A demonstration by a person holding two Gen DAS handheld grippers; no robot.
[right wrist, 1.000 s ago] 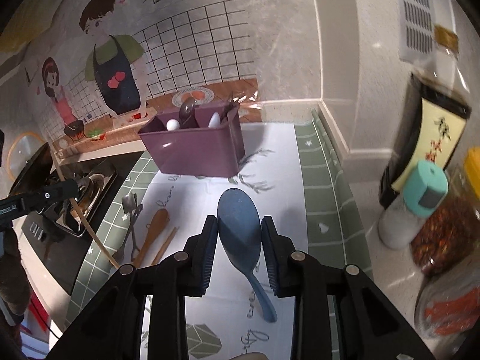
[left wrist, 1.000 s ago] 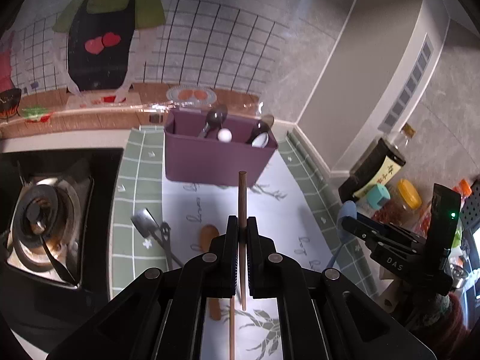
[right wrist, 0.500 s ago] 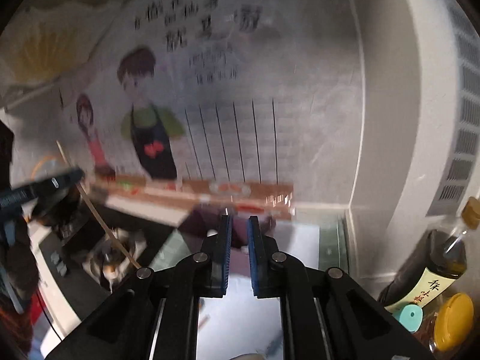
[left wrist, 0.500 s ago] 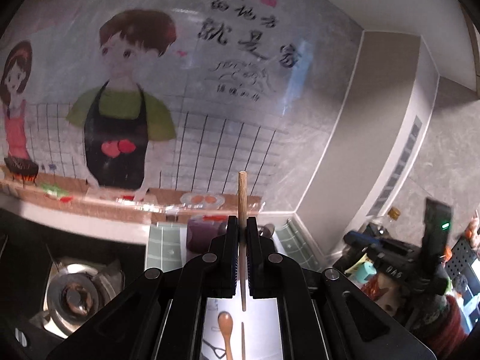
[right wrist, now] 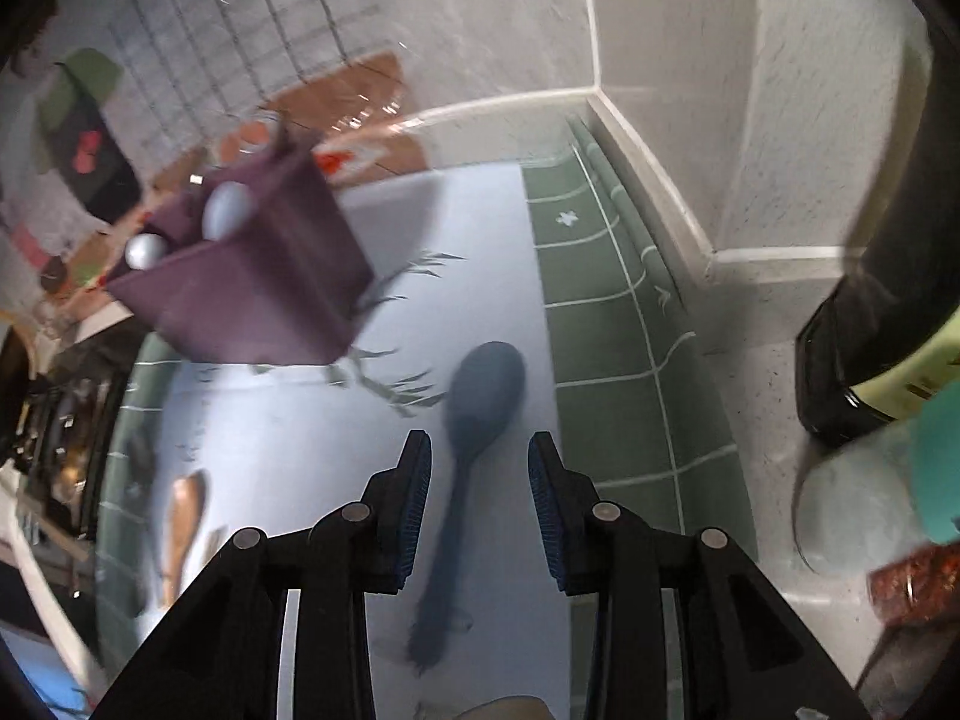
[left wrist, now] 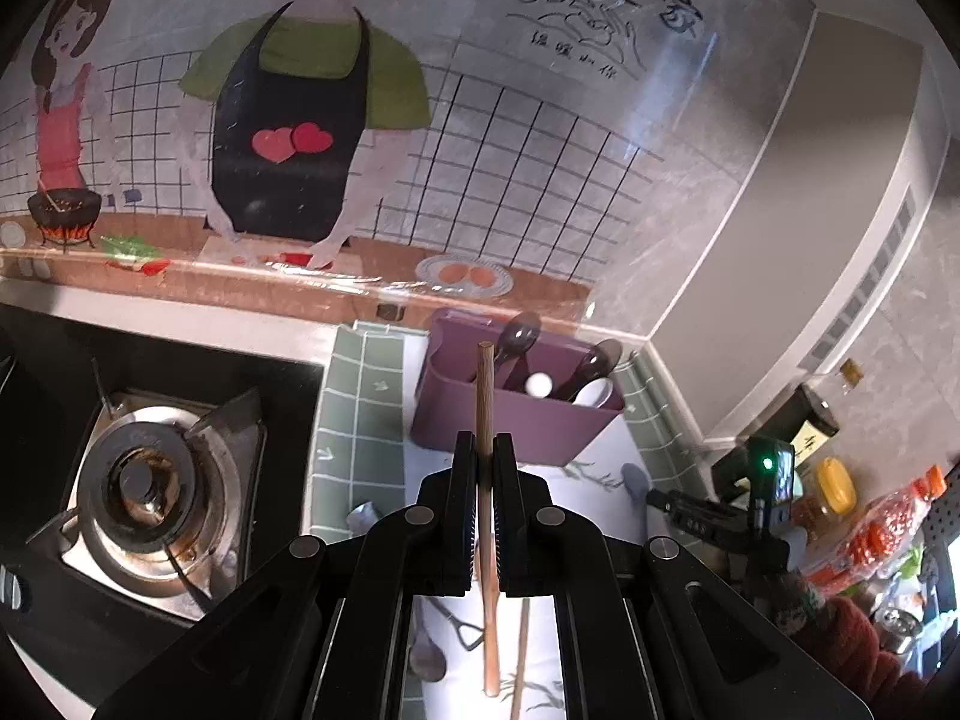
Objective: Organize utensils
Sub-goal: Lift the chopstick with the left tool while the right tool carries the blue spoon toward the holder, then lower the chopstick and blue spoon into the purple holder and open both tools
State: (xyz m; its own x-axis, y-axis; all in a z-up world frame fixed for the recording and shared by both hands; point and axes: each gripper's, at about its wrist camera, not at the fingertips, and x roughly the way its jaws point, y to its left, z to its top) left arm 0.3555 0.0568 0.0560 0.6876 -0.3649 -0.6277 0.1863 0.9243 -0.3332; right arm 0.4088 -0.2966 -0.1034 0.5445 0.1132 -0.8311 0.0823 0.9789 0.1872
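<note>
My left gripper (left wrist: 485, 450) is shut on a wooden chopstick (left wrist: 483, 396) and holds it upright, short of the purple utensil box (left wrist: 510, 426), which holds several spoons. A second chopstick (left wrist: 521, 654) and metal utensils (left wrist: 429, 654) lie on the mat below. My right gripper (right wrist: 479, 450) is open above a blue spoon (right wrist: 474, 414) that lies on the white mat between its jaws. The purple box (right wrist: 252, 294) also shows at the far left in the right wrist view, and a wooden spoon (right wrist: 180, 516) lies at the left.
A gas stove (left wrist: 144, 486) is on the left. A green tiled mat (right wrist: 606, 360) borders the white one. A dark sauce bottle (right wrist: 882, 300) and jars (right wrist: 900, 468) stand at the right. The wall corner (right wrist: 648, 168) is close behind.
The left gripper has tipped back down toward the box, still holding the chopstick. The right gripper has opened and lowered over the blue spoon on the mat.
</note>
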